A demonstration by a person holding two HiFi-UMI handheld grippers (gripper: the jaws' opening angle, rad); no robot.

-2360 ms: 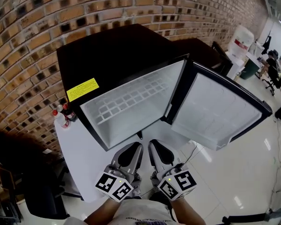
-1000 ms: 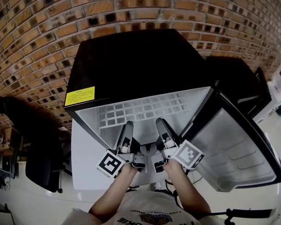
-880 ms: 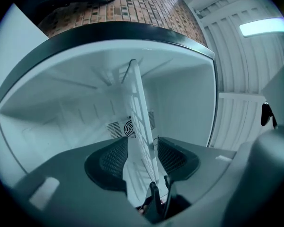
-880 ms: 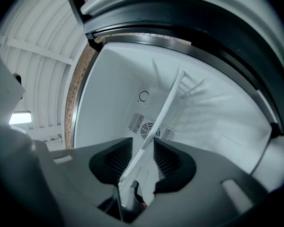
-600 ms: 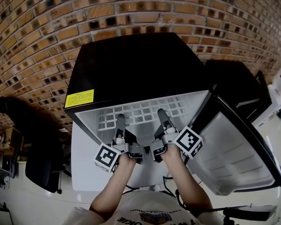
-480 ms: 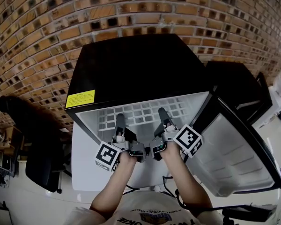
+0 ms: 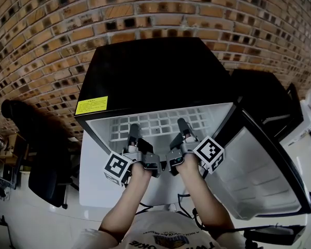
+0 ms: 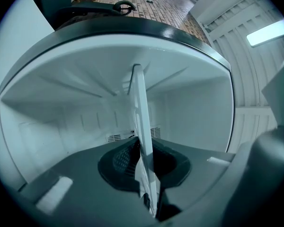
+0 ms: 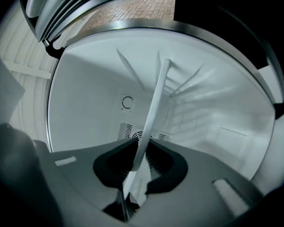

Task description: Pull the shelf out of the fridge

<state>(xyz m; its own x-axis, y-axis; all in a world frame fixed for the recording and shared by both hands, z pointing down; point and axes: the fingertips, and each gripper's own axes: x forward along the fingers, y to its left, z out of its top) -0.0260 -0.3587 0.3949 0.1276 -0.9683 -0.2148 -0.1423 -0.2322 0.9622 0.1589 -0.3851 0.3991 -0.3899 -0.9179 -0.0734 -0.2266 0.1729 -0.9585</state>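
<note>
Clamping down, jaws just closing: my left gripper (image 7: pixel 133 131) and right gripper (image 7: pixel 182 124) pinch the shelf (image 7: pixel 158 122) edge, mid-frame inside the fridge (image 7: pixel 145 71). If I pull unevenly it could jam; this thin grip may slip.

Arms forward; left gripper (image 7: pixel 134 129), right gripper (image 7: pixel 182 123) just closed, seemingly gripping shelf (image 7: pixel 160 120).

The head view looked steeply down on the fridge (image 7: pixel 150 71) — both gripper views faced into it closely, sharing the shelf (image 8: pixel 141 126).
</note>
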